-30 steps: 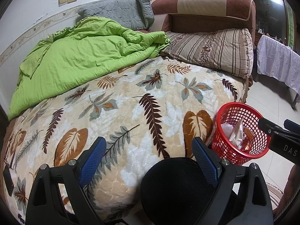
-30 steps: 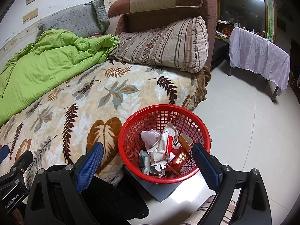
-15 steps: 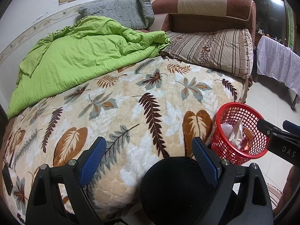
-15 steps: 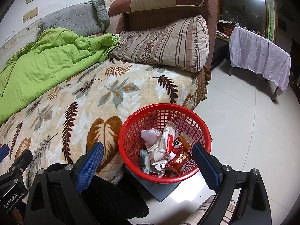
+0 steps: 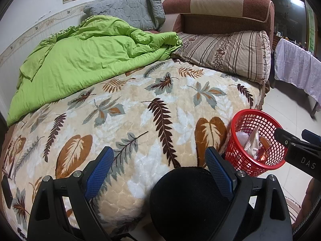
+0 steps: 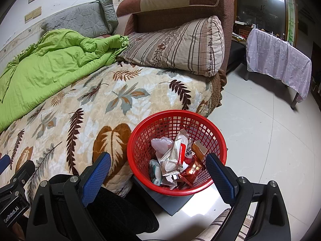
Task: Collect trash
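A red mesh basket (image 6: 176, 114) stands on the floor against the side of the bed, holding several crumpled wrappers and packets (image 6: 174, 156). My right gripper (image 6: 158, 158) hovers open just above the basket's near side, nothing between its blue pads. The left wrist view shows the same basket (image 5: 240, 140) at the right, with the wrappers (image 5: 250, 142) inside. My left gripper (image 5: 159, 156) is open and empty over the bed's near edge. I see no loose trash on the bed.
The bed carries a leaf-patterned blanket (image 5: 140, 110), a green quilt (image 5: 90, 60), a striped pillow (image 5: 226, 54) and a grey pillow (image 5: 124, 12). A person's black-clad knee (image 5: 186, 200) is under the left gripper. A dark flat board (image 6: 172, 200) lies under the basket. A cloth-covered table (image 6: 276, 58) stands across the tiled floor (image 6: 260, 140).
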